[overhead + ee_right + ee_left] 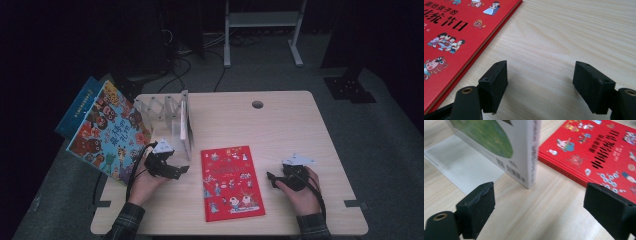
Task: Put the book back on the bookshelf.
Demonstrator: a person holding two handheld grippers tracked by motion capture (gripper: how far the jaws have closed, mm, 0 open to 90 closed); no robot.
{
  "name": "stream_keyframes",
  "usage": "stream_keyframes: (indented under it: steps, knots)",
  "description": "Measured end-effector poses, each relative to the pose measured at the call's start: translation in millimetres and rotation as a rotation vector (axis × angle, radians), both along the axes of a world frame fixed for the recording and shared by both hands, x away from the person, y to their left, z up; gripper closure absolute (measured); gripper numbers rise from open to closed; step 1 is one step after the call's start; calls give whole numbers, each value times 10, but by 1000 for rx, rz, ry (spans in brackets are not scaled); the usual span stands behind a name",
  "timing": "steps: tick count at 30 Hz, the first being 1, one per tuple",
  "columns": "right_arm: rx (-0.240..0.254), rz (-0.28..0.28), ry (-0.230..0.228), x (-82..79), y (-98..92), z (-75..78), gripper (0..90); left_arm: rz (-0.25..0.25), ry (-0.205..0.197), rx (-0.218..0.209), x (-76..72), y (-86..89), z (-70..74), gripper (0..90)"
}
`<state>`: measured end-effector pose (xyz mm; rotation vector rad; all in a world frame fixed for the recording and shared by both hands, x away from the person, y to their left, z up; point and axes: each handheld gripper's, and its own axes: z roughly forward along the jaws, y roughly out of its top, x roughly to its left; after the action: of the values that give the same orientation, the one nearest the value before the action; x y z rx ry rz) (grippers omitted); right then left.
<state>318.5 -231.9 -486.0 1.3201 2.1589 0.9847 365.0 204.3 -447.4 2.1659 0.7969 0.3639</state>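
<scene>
A red picture book (232, 181) lies flat at the middle of the table's near side. My left gripper (179, 171) rests on the table left of it, jaws open and empty. In the left gripper view that gripper (539, 207) faces the lower corner of an upright white book (529, 152), a short way off, with the red book (599, 150) to the right. The white book (185, 125) stands in a clear rack (167, 117). My right gripper (272, 180) sits right of the red book, open. In the right gripper view its jaws (540, 85) frame bare wood beside the red book (456, 37).
A large colourful picture book (107, 131) leans off the table's left edge against the rack, with a blue book (80, 105) behind it. The rack's clear base plate (461, 167) lies on the wood. A cable hole (257, 104) sits near the far edge.
</scene>
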Motion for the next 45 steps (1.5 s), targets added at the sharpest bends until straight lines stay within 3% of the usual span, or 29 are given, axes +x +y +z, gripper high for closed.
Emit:
stream_keyframes:
  steps: [4, 9, 11, 14, 20, 25, 28, 30, 33, 39, 45]
  knots:
    - [0, -1, 0, 0, 0, 0, 267, -43, 19, 26, -55, -31, -46, 18]
    - [0, 1, 0, -5, 3, 1, 274, -108, 47, 67, -148, -77, -120, 0]
    - [0, 6, 0, -6, 5, 1, 270, -139, 32, 121, -226, -123, -170, 0]
    - [-2, 14, 1, -5, 9, 0, 255, -168, 21, 166, -286, -169, -217, 0]
    - [0, 24, 9, -5, 19, 9, 268, -223, 35, 174, -329, -214, -261, 0]
    - [11, 31, 11, -12, 42, 44, 273, -272, 18, 167, -348, -235, -283, 0]
    - [32, 53, 3, -28, 79, 104, 273, -290, 14, 114, -351, -220, -330, 0]
    - [38, 64, -4, -33, 103, 132, 272, -293, 23, 74, -357, -209, -366, 0]
    - [38, 83, -7, -36, 155, 172, 272, -294, 23, 76, -362, -209, -366, 0]
    - [41, 114, -10, -9, 270, 222, 269, -206, 29, 73, -371, -196, -364, 0]
    - [49, 149, -16, 42, 404, 281, 277, -184, 27, 73, -374, -206, -365, 0]
